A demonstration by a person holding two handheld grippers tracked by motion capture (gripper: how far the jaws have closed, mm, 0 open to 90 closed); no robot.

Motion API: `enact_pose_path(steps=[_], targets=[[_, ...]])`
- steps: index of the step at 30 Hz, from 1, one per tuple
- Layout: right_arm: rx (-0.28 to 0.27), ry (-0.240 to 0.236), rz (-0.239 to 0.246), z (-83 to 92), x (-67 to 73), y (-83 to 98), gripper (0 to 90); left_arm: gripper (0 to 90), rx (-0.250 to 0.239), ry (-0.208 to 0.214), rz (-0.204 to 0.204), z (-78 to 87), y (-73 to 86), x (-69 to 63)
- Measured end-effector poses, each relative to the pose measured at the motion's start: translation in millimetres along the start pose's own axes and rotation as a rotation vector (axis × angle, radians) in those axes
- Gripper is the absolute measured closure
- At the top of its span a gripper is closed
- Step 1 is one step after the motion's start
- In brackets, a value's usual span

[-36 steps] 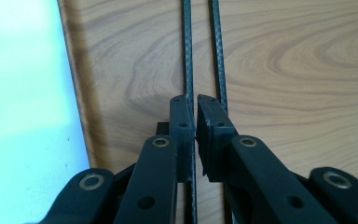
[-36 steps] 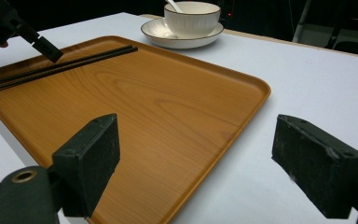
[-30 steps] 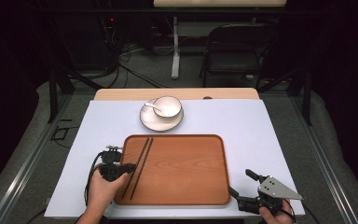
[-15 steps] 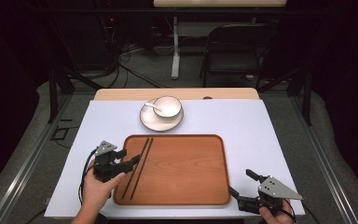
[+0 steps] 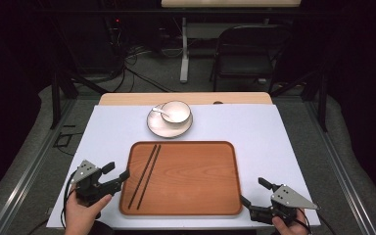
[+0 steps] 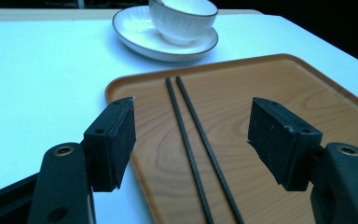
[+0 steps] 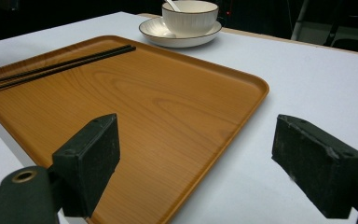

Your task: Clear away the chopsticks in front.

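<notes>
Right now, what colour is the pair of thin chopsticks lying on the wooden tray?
Black. The pair of thin chopsticks shows best in the left gripper view.

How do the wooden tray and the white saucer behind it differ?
The tray is rectangular with rounded corners and wood-grained brown; the saucer is round and white with a dark rim line. The tray is much larger than the saucer. The tray carries a pair of black chopsticks lying along its left side; the saucer holds a bowl with a spoon. Both lie flat on the white table.
</notes>
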State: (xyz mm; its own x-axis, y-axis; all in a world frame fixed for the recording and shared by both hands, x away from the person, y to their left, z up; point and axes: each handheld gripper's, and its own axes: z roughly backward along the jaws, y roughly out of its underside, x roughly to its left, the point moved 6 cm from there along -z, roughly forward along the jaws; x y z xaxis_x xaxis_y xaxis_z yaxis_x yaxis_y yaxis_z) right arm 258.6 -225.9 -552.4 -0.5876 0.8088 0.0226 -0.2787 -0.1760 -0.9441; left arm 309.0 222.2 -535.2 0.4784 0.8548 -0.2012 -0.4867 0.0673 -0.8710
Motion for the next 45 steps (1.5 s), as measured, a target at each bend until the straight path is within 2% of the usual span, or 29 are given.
enact_pose_path(steps=[5, 10, 12, 15, 21, 27, 33, 34, 43, 45], targets=[[0.001, 0.002, 0.002, -0.2, -0.2, 0.0, 14.6, 32.2, 0.011, -0.014, 0.034, -1.1, 16.4, 8.5], [0.002, -0.001, 0.005, -0.4, 0.3, 0.0, 14.6, 32.2, 0.033, -0.039, 0.035, -5.0, 26.2, 14.9], [0.002, 0.001, 0.001, -0.1, 0.1, 0.1, 14.6, 32.2, 0.048, -0.033, 0.034, -6.3, 28.3, 15.4], [0.002, 0.002, -0.003, -0.1, -0.2, 0.2, 14.6, 32.2, 0.045, -0.035, 0.033, -6.5, 28.5, 15.9], [0.001, -0.002, 0.003, 0.1, 0.3, 0.1, 14.6, 32.2, 0.046, -0.038, 0.066, -7.3, 28.9, 18.5], [0.002, -0.002, 0.002, -0.2, -0.4, 0.2, 14.6, 32.4, 0.055, -0.046, 0.076, -8.6, 29.4, 19.6], [0.009, -0.001, -0.007, -0.6, -1.2, 0.6, 14.6, 32.5, 0.062, -0.053, 0.119, -9.1, 29.8, 23.7], [0.011, -0.001, -0.021, -0.9, -1.0, 0.8, 14.6, 32.6, 0.062, -0.055, 0.135, -9.2, 29.8, 25.4], [0.013, -0.001, -0.025, -1.1, -2.5, 1.1, 14.6, 33.2, 0.068, -0.060, 0.217, -10.5, 30.6, 32.5], [0.012, -0.001, -0.030, -1.5, -2.9, 1.2, 14.6, 33.2, 0.067, -0.061, 0.222, -10.5, 30.6, 33.1]])
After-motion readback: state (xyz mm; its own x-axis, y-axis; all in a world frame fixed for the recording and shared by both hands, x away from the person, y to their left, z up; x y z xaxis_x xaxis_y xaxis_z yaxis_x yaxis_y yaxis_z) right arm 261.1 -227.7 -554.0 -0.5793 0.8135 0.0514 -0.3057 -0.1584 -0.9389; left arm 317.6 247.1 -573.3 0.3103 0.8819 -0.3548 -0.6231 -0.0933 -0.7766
